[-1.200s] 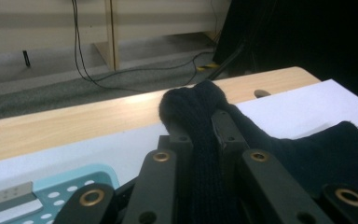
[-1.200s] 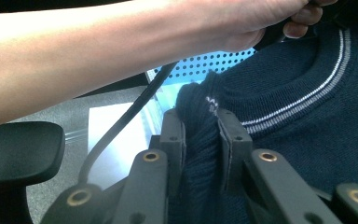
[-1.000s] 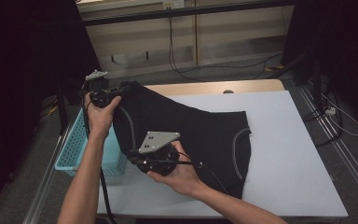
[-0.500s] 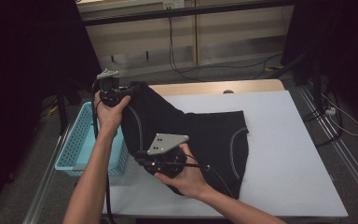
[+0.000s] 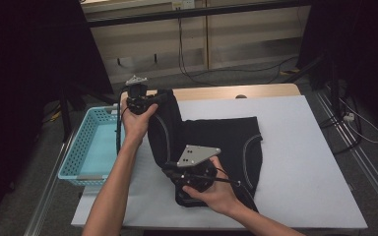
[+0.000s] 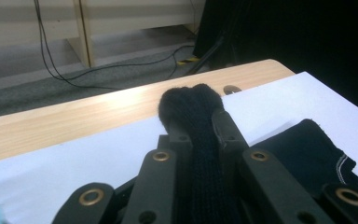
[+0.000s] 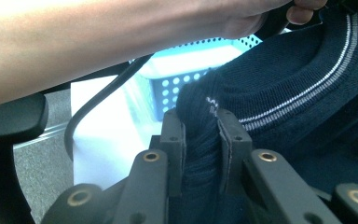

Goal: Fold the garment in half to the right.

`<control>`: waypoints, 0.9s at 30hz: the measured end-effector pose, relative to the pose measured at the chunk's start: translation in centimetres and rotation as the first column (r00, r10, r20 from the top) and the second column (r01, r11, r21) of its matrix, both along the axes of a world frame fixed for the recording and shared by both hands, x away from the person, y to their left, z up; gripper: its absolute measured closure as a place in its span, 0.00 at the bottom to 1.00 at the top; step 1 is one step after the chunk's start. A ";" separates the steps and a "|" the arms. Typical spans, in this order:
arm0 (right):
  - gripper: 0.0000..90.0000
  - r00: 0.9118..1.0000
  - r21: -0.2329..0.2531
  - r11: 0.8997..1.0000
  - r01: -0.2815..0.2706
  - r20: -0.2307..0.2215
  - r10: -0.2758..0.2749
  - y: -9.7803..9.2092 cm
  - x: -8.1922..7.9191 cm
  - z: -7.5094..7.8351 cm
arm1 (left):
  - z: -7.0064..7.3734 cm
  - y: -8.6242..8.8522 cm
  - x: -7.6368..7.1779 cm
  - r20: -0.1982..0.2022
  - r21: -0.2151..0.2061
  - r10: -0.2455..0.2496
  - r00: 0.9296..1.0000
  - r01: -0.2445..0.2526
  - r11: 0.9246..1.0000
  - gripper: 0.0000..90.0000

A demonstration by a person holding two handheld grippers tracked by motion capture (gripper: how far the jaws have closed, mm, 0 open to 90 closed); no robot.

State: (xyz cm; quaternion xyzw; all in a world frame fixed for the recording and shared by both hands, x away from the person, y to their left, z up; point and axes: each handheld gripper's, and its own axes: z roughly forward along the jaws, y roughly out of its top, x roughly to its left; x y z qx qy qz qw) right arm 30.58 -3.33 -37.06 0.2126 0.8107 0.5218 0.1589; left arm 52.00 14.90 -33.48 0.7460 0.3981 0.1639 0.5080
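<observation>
a black knitted garment (image 5: 216, 142) with thin pale stripes lies on the white sheet (image 5: 300, 162) that covers the counter (image 5: 256, 91), towards the counter's left half. its left part is lifted off the sheet and folded towards the middle, while the right part lies flat.

the left gripper (image 5: 139, 98) is held above the far left corner of the counter, near its wooden edge. in the left gripper view its 2 jaws are pressed together on a thick bunch of the black knit, and a rounded tuft of fabric sticks out past the tips of the left gripper (image 6: 196, 125). beyond it the wooden strip and the white sheet run across the view.

the right gripper (image 5: 179, 178), with its grey three-cornered plate on top, sits at the near edge of the garment. in the right gripper view the right gripper (image 7: 200, 122) pinches a ribbed edge of the garment, close to a pale double stripe. the person's left forearm crosses the top of that view.

a light blue basket (image 5: 91, 147) stands just beside the counter's left edge, with the left forearm above its right rim.
</observation>
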 end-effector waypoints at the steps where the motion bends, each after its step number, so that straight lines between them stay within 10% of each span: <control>1: 0.84 1.000 -0.004 1.000 0.003 0.001 -0.003 -0.3 -0.1 -0.1 | -0.1 -0.3 0.0 -0.001 0.002 -0.005 1.000 0.005 1.000 0.90; 27: 0.84 0.993 -0.033 0.995 0.095 -0.072 -0.097 -5.8 -1.5 -4.0 | -4.0 -6.4 0.1 -0.037 0.040 -0.086 0.996 0.087 0.995 0.90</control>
